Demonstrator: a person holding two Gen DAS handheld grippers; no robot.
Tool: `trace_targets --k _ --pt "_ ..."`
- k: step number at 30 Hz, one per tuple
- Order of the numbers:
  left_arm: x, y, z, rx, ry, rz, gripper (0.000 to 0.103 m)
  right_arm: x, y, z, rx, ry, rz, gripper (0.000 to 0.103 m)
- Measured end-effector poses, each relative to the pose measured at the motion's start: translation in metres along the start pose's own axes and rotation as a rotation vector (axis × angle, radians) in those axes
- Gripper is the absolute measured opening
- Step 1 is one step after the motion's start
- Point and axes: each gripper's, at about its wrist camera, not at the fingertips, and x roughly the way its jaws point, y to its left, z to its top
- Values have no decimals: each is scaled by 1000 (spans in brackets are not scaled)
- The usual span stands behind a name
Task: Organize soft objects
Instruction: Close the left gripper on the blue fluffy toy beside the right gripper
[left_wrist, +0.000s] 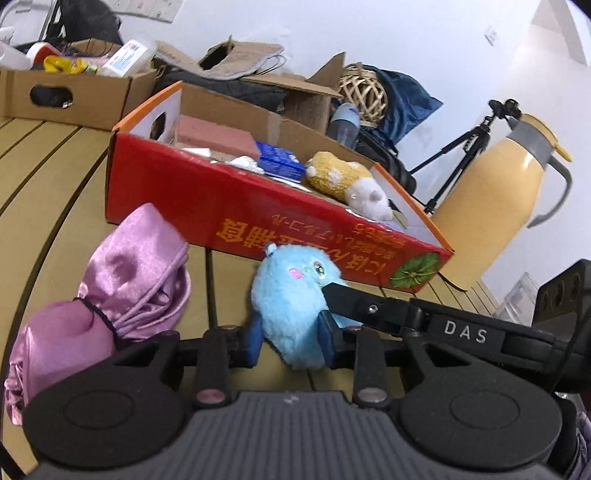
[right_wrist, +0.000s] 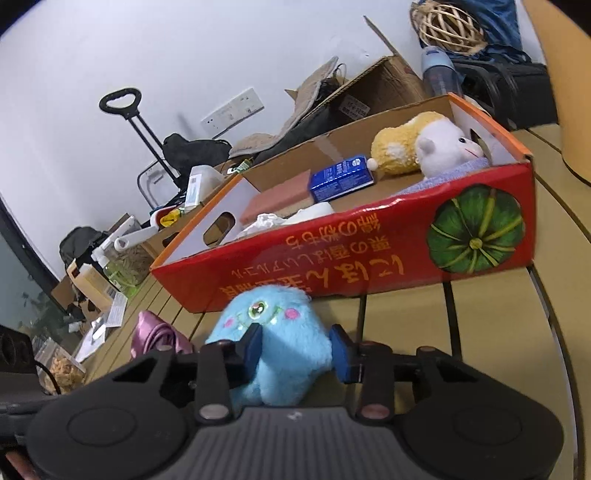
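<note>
A fluffy blue plush toy (left_wrist: 291, 295) stands on the slatted table just in front of a red cardboard box (left_wrist: 221, 218). My left gripper (left_wrist: 291, 339) is shut on its lower body, a blue pad pressing into the fur on each side. From the right, my right gripper (right_wrist: 297, 350) also clamps the same blue plush toy (right_wrist: 273, 317); one of its black fingers (left_wrist: 354, 299) shows in the left wrist view against the toy's face. A pink satin pouch (left_wrist: 122, 288) lies to the left. The red box (right_wrist: 369, 258) holds a yellow-and-white plush (right_wrist: 417, 147).
Inside the red box also lie a pink sponge block (left_wrist: 218, 136) and a blue packet (right_wrist: 340, 177). A yellow thermos jug (left_wrist: 509, 192) stands right of the box. Behind are a brown cardboard box (left_wrist: 74, 96) of bottles, a wicker ball (left_wrist: 362, 92) and a tripod (left_wrist: 469, 147).
</note>
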Motion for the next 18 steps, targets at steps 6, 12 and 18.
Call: trace_targets --k 6,12,18 --pt "-47 -34 -11 83 -105 -46 30 -51 25 -10 -73 -113 -21 36" --pt "-113 -72 -51 197 -238 -104 30 -135 59 -51 -133 -258 -33 35" --pt "-145 -89 -57 190 -268 -143 30 -185 87 -66 -214 -297 -62 34"
